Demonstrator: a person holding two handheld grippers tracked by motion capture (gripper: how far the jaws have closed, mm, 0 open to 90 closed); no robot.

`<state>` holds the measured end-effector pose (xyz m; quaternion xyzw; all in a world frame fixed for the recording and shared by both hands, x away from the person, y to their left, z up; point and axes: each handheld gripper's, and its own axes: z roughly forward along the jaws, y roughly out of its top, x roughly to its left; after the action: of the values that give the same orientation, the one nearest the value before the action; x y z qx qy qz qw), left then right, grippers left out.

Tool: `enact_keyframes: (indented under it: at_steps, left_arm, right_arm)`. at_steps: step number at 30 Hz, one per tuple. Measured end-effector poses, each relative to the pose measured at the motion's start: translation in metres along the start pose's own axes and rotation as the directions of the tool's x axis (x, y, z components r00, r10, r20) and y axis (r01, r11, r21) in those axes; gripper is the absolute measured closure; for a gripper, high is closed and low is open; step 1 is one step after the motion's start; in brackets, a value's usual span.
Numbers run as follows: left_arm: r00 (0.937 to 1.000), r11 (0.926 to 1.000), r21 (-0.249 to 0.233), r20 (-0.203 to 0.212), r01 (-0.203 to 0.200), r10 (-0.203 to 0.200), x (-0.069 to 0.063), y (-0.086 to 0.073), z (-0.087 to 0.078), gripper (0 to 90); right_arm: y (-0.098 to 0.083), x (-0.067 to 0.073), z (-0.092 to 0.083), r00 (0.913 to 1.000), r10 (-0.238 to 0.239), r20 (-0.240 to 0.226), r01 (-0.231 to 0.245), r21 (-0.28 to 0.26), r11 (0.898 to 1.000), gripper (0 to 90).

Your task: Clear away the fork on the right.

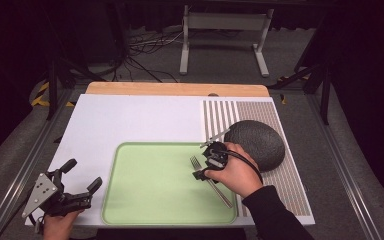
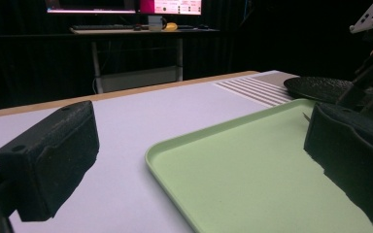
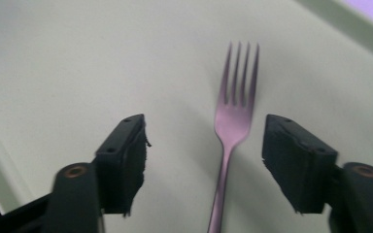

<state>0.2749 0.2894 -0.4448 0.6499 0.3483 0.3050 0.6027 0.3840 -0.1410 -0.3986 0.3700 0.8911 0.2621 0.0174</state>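
Lying on the right part of the pale green rectangular plastic tray, a silver metal fork points its tines toward the far left and its handle toward the near right. The right gripper hangs just over the fork's neck, held in a hand in a black sleeve; in the right gripper view its two black jaws stand apart, one on each side of the fork, and neither touches it. The tray rests on the near middle of the white worktop. At the right of the tray, a dark grey textured round plate sits on a striped beige placemat. The left gripper is at the near left corner of the worktop, beside the tray's left edge, its jaws wide apart and holding nothing. In the left gripper view the tray fills the near right.
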Motion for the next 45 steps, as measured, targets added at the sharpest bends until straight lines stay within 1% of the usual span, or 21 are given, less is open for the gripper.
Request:
enact_keyframes:
  at_steps: [1, 2, 3, 4, 6, 8, 9, 10, 11, 12, 14, 15, 16, 17, 18, 21, 26, 38, 41, 43, 45]
  left_arm:
    - [1.0000, 1.0000, 0.000, 0.000, -0.001, 0.001, 0.000, 0.000, 0.000, 0.0]
    - [1.0000, 1.0000, 0.000, 0.000, -0.001, 0.001, 0.000, 0.000, 0.000, 0.0]
    - [1.0000, 1.0000, 0.000, -0.001, 0.000, 0.000, 0.000, 0.000, 0.000, 0.1]
    - [1.0000, 1.0000, 0.000, -0.001, 0.000, 0.000, 0.000, 0.000, 0.000, 0.0]
    - [1.0000, 1.0000, 0.000, -0.001, 0.001, -0.001, 0.000, 0.000, 0.000, 0.0]
    - [1.0000, 1.0000, 0.000, 0.000, 0.001, -0.001, 0.000, 0.000, 0.000, 0.0]
    - [1.0000, 1.0000, 0.000, 0.000, 0.001, -0.001, 0.000, 0.000, 0.000, 0.0]
    - [1.0000, 1.0000, 0.000, -0.001, 0.000, 0.000, 0.000, 0.000, 0.000, 0.0]
    - [1.0000, 1.0000, 0.000, -0.001, 0.000, 0.000, 0.000, 0.000, 0.000, 0.1]
    - [1.0000, 1.0000, 0.002, -0.001, 0.000, 0.000, 0.000, 0.000, 0.000, 0.1]
    - [1.0000, 1.0000, 0.002, 0.000, 0.000, 0.000, 0.000, 0.000, 0.000, 0.1]
    - [1.0000, 1.0000, 0.002, 0.000, 0.000, 0.000, 0.000, 0.000, 0.000, 0.1]
    - [1.0000, 1.0000, 0.002, 0.000, 0.000, 0.000, 0.000, 0.000, 0.000, 0.1]
    - [1.0000, 1.0000, 0.002, 0.000, 0.000, 0.000, 0.000, 0.000, 0.000, 0.0]
    - [1.0000, 1.0000, 0.000, 0.000, -0.001, 0.001, 0.000, 0.000, 0.000, 0.1]
    - [1.0000, 1.0000, 0.001, 0.000, -0.003, 0.003, 0.000, 0.000, 0.000, 0.1]
    - [1.0000, 1.0000, 0.002, 0.000, -0.005, 0.005, 0.000, 0.000, 0.000, 0.1]
    - [1.0000, 1.0000, 0.003, 0.000, -0.005, 0.005, 0.000, 0.000, 0.000, 0.0]
    - [1.0000, 1.0000, 0.004, -0.001, -0.006, 0.006, 0.000, 0.000, 0.000, 0.0]
    - [1.0000, 1.0000, 0.003, -0.001, -0.006, 0.006, 0.000, 0.000, 0.000, 0.1]
    - [1.0000, 1.0000, 0.003, 0.000, -0.005, 0.005, 0.000, 0.000, 0.000, 0.0]
  right_arm:
    - [0.000, 0.000, 0.000, 1.0000, 0.000, 0.000, 0.000, 0.000, 1.000, 29.9]
    - [0.000, 0.001, 0.001, 0.9996, -0.026, -0.011, 0.026, -0.019, 0.999, 27.7]
    - [0.001, 0.002, 0.002, 0.9989, -0.041, -0.020, 0.041, -0.035, 0.999, 26.4]
    - [0.001, 0.003, 0.004, 0.9971, -0.066, -0.038, 0.064, -0.052, 0.997, 25.5]
    - [0.000, 0.005, 0.008, 0.9957, -0.059, -0.072, 0.053, -0.080, 0.995, 25.3]
    - [0.000, 0.006, 0.012, 0.9938, -0.081, -0.077, 0.072, -0.108, 0.992, 26.1]
    - [-0.001, 0.006, 0.012, 0.9933, -0.086, -0.078, 0.077, -0.114, 0.991, 28.3]
    - [-0.001, 0.006, 0.014, 0.9913, -0.103, -0.082, 0.093, -0.116, 0.989, 35.9]
    - [-0.001, 0.007, 0.015, 0.9919, -0.102, -0.076, 0.094, -0.103, 0.990, 48.6]
    - [-0.001, 0.007, 0.015, 0.9919, -0.102, -0.076, 0.094, -0.103, 0.990, 48.6]
    - [-0.002, 0.008, 0.016, 0.9897, -0.130, -0.059, 0.126, -0.070, 0.990, 66.7]
    - [-0.002, 0.008, 0.016, 0.9897, -0.130, -0.059, 0.126, -0.070, 0.990, 66.7]
    - [-0.002, 0.009, 0.017, 0.9886, -0.146, -0.036, 0.144, -0.043, 0.989, 79.9]
    - [-0.002, 0.009, 0.019, 0.9864, -0.162, -0.029, 0.161, -0.030, 0.987, 87.2]
    - [-0.002, 0.008, 0.021, 0.9831, -0.181, -0.024, 0.181, -0.022, 0.983, 89.2]
    - [-0.002, 0.007, 0.026, 0.9799, -0.199, -0.009, 0.199, -0.010, 0.980, 90.0]
    - [-0.002, 0.005, 0.032, 0.9776, -0.210, 0.007, 0.211, -0.008, 0.978, 90.0]
    - [0.001, 0.002, 0.037, 0.9783, -0.204, 0.039, 0.204, -0.001, 0.979, 90.0]
    - [0.002, 0.000, 0.038, 0.9788, -0.200, 0.042, 0.200, 0.004, 0.980, 90.0]
    - [0.001, -0.001, 0.040, 0.9807, -0.192, 0.033, 0.192, 0.002, 0.981, 90.0]
    - [0.001, -0.001, 0.040, 0.9802, -0.194, 0.039, 0.194, 0.003, 0.981, 90.0]
